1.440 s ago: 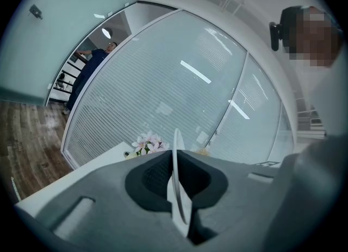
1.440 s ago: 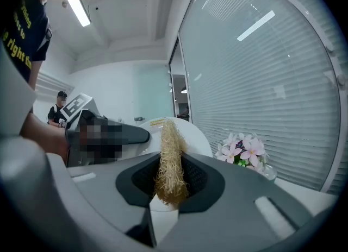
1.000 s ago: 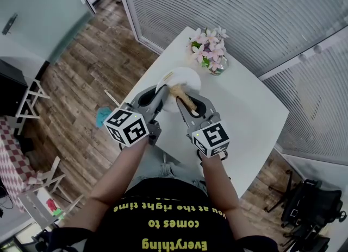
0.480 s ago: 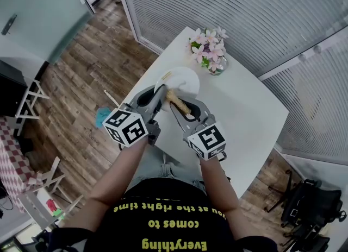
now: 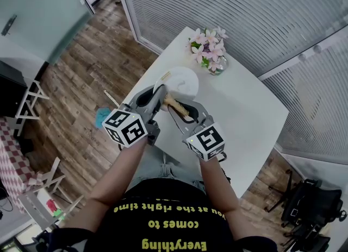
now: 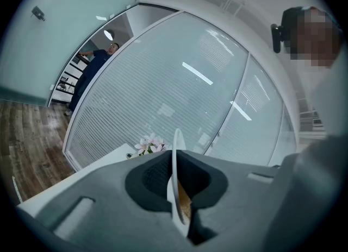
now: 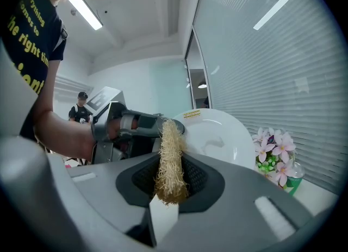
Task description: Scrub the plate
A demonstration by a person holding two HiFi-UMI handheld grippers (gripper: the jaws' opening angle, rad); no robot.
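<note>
A white plate point(image 5: 184, 79) is held on edge above the white table point(image 5: 247, 118), with my left gripper point(image 5: 158, 95) shut on its near rim. In the left gripper view the plate point(image 6: 176, 161) shows edge-on between the pads of the left gripper point(image 6: 175, 191). My right gripper point(image 5: 175, 106) is shut on a tan loofah scrubber point(image 5: 180, 107). In the right gripper view the scrubber point(image 7: 170, 158) stands up from the right gripper point(image 7: 169, 187), its tip against the plate's point(image 7: 220, 137) left part, beside the left gripper point(image 7: 138, 127).
A vase of pink flowers point(image 5: 210, 51) stands at the table's far side, just past the plate. A blue object point(image 5: 101, 117) lies on the wood floor at left. A person point(image 6: 97, 63) stands far off by the glass wall. A black chair point(image 5: 311, 205) is at lower right.
The right gripper has drawn back a little toward me and to the left, sliding the scrubber from the plate's middle toward its near-left edge. The left gripper and plate have stayed put.
</note>
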